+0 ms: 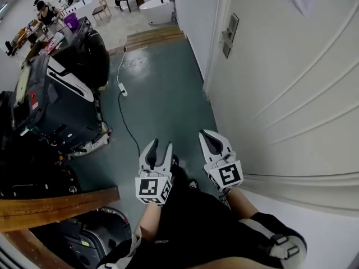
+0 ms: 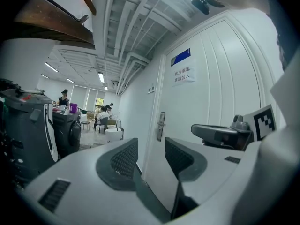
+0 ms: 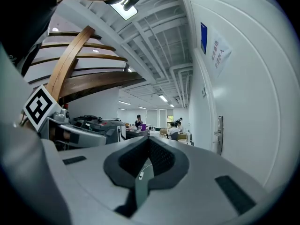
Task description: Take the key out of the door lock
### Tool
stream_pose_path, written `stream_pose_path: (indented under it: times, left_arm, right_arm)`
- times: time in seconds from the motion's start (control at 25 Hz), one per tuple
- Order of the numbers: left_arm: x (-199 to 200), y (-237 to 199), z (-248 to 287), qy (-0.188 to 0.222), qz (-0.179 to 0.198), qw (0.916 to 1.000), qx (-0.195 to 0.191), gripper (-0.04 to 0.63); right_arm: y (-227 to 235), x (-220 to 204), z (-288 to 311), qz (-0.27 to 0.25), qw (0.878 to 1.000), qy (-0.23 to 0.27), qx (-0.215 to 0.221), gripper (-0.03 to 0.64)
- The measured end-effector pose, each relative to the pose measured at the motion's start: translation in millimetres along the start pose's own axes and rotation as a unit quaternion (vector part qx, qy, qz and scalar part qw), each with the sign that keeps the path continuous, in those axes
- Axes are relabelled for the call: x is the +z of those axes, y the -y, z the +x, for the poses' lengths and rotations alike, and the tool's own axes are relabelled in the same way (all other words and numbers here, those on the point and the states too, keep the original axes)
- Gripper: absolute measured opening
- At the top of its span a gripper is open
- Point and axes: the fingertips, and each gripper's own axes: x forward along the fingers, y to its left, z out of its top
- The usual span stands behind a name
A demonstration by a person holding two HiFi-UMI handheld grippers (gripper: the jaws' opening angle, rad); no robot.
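The white door [image 1: 291, 94] fills the right of the head view, with its lock plate and handle [image 1: 230, 33] far ahead near the top. The same lock [image 2: 161, 125] shows small in the left gripper view, and the lock [image 3: 218, 134] also shows in the right gripper view. No key can be made out in any view. My left gripper [image 1: 159, 148] hangs low over the green floor, open, with nothing between its pads [image 2: 125, 159]. Beside it my right gripper [image 1: 210, 135] is shut, its tips meeting [image 3: 149, 142] on nothing visible.
Black and grey machines [image 1: 56, 105] crowd the left side. A white cable with a power strip [image 1: 122, 88] trails across the green floor [image 1: 162, 94]. A wooden beam [image 1: 56, 205] crosses the lower left. People sit at tables [image 1: 47, 13] far down the room.
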Motion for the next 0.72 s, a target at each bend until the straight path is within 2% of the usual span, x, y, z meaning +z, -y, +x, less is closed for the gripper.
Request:
stream_pose_path:
  times: [0.28, 0.56, 0.72]
  left_arm:
    - [3.6, 5.9, 36.9, -0.001, -0.003, 0.9994, -0.035, 0.166]
    - [21.6, -34.9, 88.0, 0.014, 0.002, 0.9992, -0.037, 0.166]
    - [33.6, -59.7, 118.8, 0.014, 0.005, 0.9989, -0.043, 0.166]
  right_arm:
    - [27.2, -0.7, 12.2, 0.002, 1.0, -0.003, -0.029, 0.008]
    - [46.6, 3.0, 69.5, -0.001, 1.0, 0.006, -0.027, 0.008]
    - [51.9, 7.9, 111.0, -0.001, 1.0, -0.013, -0.023, 0.008]
